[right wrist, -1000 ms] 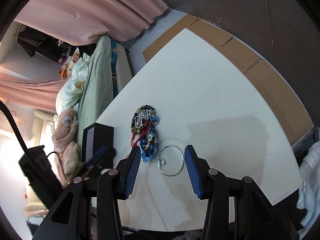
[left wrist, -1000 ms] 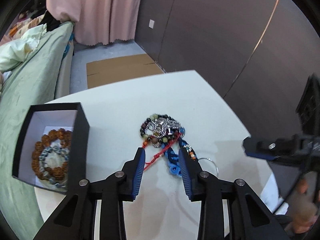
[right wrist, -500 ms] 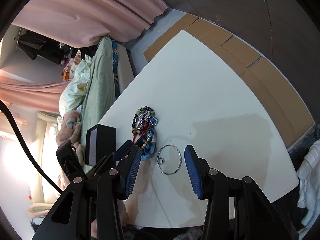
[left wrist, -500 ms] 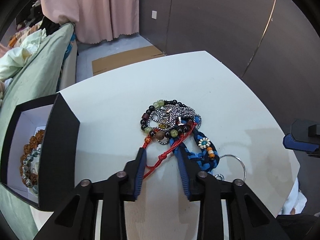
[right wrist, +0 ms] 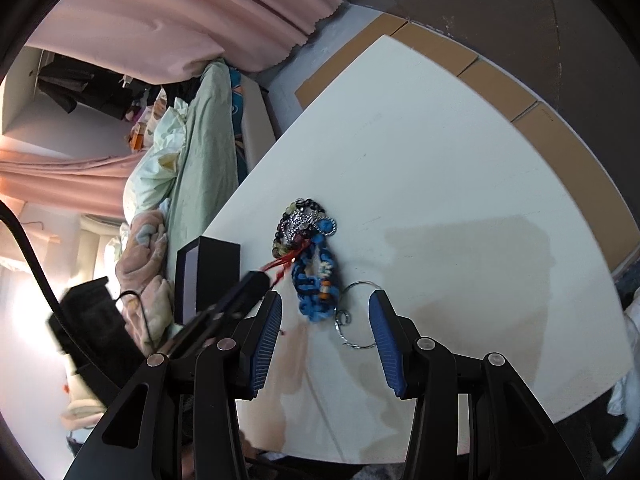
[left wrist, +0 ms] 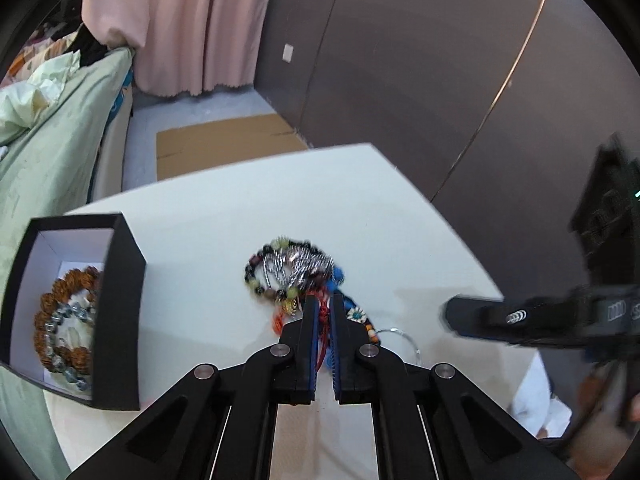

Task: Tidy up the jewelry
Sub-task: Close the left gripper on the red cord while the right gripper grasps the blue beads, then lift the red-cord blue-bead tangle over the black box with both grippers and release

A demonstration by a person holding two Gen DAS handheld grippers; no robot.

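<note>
White table by bed, pink curtain | left tool pinching red cord | right tool spread

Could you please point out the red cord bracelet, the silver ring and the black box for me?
red cord bracelet (left wrist: 322,314): left wrist view, knotted strands between the fingers.
silver ring (right wrist: 357,345): right wrist view, lower rim.
black box (left wrist: 120,312): left wrist view, outer side wall.

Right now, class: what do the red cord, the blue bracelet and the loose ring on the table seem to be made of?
Red cord: knotted string, matte. Blue bracelet: braided cord with small beads, soft-looking. Ring: thin, shiny silver wire, probably metal.
</note>
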